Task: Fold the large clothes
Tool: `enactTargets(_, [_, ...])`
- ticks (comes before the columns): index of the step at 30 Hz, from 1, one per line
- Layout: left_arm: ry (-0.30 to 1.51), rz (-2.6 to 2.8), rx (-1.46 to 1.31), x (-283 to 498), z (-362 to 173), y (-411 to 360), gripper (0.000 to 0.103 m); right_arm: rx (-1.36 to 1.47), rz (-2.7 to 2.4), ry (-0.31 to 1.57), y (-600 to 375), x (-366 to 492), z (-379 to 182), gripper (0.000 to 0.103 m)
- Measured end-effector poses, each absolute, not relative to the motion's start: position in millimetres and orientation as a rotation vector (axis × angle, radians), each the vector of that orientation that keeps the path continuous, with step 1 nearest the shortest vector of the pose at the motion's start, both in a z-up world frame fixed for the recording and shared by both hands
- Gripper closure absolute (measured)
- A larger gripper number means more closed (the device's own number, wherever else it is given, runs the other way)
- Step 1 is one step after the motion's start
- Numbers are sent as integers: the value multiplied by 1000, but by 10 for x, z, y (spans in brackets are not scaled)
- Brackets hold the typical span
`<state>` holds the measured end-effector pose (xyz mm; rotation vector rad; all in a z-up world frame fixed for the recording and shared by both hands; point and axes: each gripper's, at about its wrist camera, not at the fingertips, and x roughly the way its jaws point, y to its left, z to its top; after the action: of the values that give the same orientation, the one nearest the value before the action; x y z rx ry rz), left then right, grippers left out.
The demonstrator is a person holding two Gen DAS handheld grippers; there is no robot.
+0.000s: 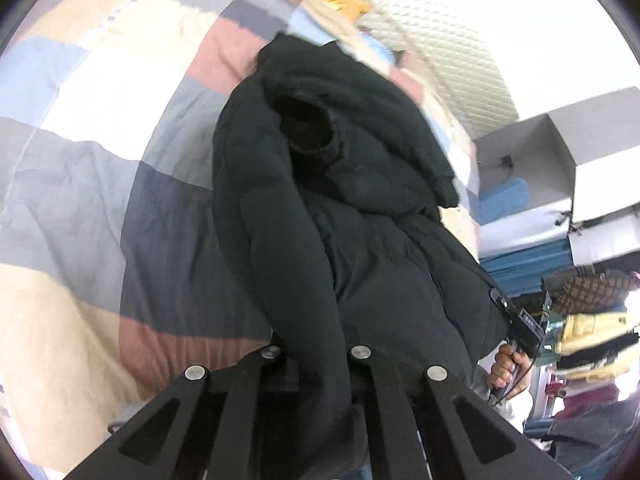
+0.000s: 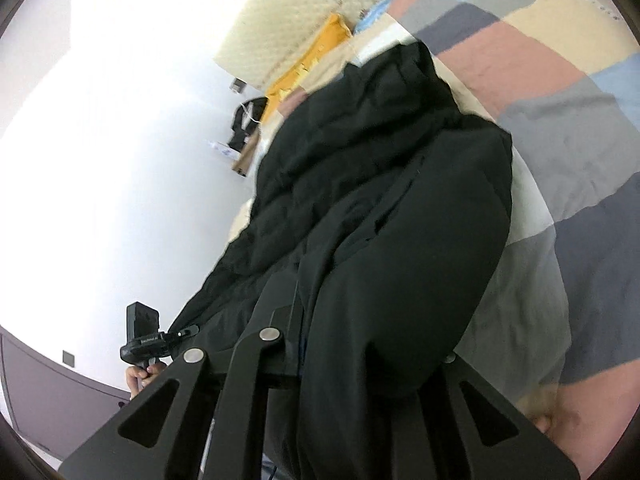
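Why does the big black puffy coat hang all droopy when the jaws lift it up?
Probably because it is soft, not stiff: the black coat sags in thick folds from the left gripper and the right gripper. Its quilted padding looks airy, so it is likely light for its bulk. The smooth shell may be a bit slippery.

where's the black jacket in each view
Left wrist: the jacket fills the centre, hanging from the left claw up toward the top, sleeve opening facing the camera.
Right wrist: the jacket runs from bottom centre, in the right claw, up to the upper middle.
Shared landmark: the patchwork quilt behind it.
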<state>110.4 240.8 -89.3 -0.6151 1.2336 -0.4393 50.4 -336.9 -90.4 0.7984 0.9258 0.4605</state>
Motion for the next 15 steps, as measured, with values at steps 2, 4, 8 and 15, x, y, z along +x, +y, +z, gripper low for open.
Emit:
enactTargets(2, [1210, -452, -620, 942, -742, 2372, 98, 824, 464, 900, -3425, 391, -809, 93])
enactTargets(4, [1178, -462, -622, 751, -569, 2317, 98, 840, 475, 872, -3440, 310, -709, 93])
enactTargets(8, [1124, -476, -621, 435, -265, 2384, 98, 866, 494, 825, -3485, 142, -487, 93])
enactTargets(15, [1078, -499, -670, 18, -22, 2517, 98, 902, 480, 823, -3439, -218, -289, 93])
